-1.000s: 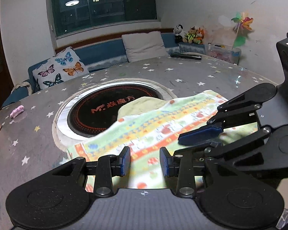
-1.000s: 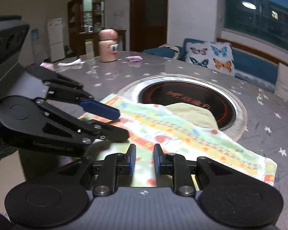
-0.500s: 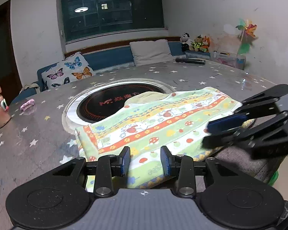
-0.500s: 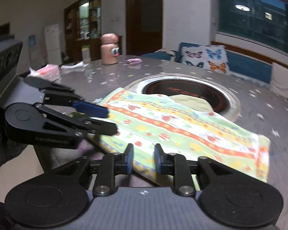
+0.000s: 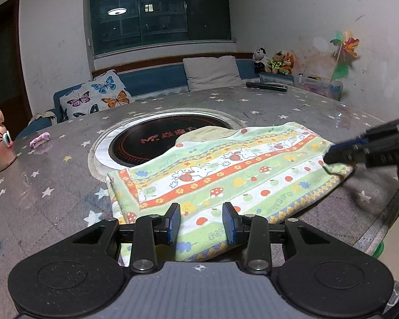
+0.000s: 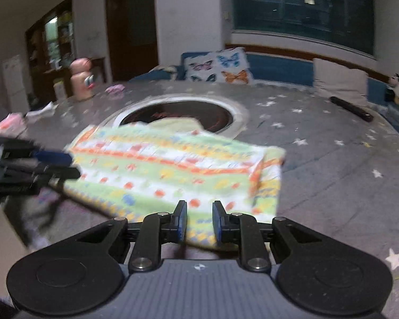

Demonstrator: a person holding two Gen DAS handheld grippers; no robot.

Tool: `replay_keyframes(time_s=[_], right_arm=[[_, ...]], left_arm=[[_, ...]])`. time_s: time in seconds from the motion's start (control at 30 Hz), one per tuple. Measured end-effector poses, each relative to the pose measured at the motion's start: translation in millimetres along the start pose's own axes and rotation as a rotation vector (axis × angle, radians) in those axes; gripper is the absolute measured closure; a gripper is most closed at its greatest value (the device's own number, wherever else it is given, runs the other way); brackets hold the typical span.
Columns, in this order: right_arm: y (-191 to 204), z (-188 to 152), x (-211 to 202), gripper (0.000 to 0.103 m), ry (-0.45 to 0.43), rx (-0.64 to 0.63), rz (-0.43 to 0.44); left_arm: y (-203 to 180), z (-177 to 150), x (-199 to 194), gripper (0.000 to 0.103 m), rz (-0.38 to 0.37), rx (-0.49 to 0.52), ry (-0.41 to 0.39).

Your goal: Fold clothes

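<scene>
While the round starry counter (image 5: 53, 186) carries everything, its sunken black hotplate (image 5: 151, 143) at twelve o'clock sits under the far edge of the cloth (image 5: 226, 170), so a careless drag could likely snag fabric on that rim. The striped printed cloth lies flat near the six o'clock edge, one end already doubled over; uneven pulls would skew the fold. The left claw (image 5: 201, 223) stands partly open around the near hem, pads not pressing, holding nothing. The right claw (image 6: 199, 220) is closing, the hem between its narrow jaws but seemingly not yet pinched; it may grab only one layer.
</scene>
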State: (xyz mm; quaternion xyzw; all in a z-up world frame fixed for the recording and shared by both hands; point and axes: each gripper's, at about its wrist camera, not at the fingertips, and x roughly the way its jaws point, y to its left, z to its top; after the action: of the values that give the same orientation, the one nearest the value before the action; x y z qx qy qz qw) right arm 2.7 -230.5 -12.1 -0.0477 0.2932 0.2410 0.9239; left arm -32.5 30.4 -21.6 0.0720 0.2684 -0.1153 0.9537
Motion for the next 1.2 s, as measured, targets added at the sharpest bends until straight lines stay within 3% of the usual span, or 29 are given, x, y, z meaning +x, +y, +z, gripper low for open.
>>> replay_keyframes(time_s=[0.43, 1.03, 1.2], right_arm=[[-20.0, 15.0, 22.0, 0.084, -0.028, 0.044, -0.069], [-28.4, 28.2, 56.9, 0.084, 0.008, 0.076, -0.048], [-28.6, 38.6, 59.3, 0.084, 0.004, 0.072, -0.038]], left_arm=[[17.4, 5.9, -0.7, 0.062, 0.0, -0.075, 0.02], [54.1, 17.6, 26.9, 0.065, 0.031, -0.19, 0.076], [61.5, 32.0, 34.6, 0.065, 0.049, -0.181, 0.067]])
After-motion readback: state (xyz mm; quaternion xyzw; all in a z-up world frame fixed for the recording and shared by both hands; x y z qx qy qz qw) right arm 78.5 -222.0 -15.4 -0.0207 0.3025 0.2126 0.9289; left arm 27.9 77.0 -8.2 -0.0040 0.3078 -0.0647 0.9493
